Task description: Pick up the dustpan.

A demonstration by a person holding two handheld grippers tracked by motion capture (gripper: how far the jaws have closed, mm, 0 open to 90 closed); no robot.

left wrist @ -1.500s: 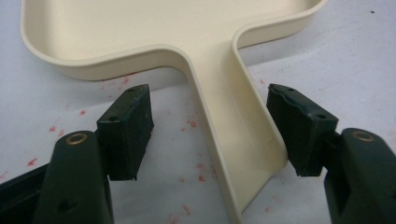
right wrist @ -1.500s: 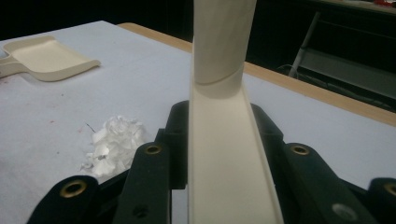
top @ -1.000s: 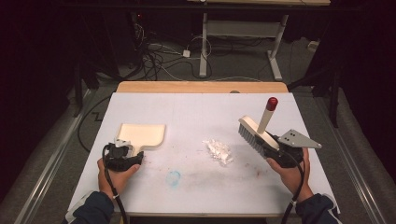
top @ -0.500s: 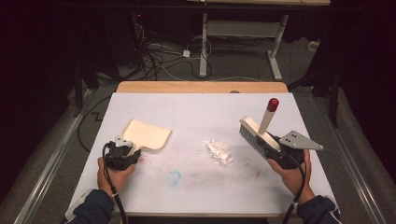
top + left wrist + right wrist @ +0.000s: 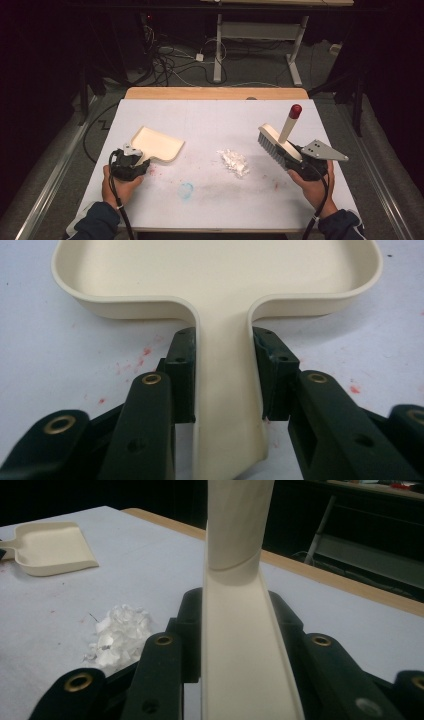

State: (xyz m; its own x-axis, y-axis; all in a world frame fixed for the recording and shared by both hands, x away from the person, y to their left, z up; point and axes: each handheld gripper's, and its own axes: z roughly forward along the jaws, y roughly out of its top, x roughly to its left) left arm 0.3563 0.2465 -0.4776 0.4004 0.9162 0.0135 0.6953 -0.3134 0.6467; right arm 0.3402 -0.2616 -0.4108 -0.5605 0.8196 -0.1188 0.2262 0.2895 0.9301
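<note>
**Pan gripped, brush ready: sweeping the scraps in cleanly**

With both tools in my grip, the step in hand looks to be the sweep itself, and doing it well starts with the table (image 5: 215,200), a pale, stained sheet with room on every side of the work. On it, at my left, lies the pan (image 5: 156,144), flat on the sheet, its open lip facing right toward the middle. My left claw (image 5: 223,377) has just been closing and now pinches the pan's handle, a jaw on each flank, tight below where the handle widens into the tray. I judge that grip good: near the tray, so the pan should not swing when pushed.

At my right, my right claw (image 5: 235,645) is clamped on the brush (image 5: 276,142), bristles down and toward the middle, its red-tipped handle tilted up and away.

Between the two tools sits the pile (image 5: 234,161) of white scraps, apart from both and nearer the brush.

I should keep the lip pressed flat, slide it close to the pile, then draw the bristles in short, low strokes, lest light bits scatter or slip under the lip.
</note>
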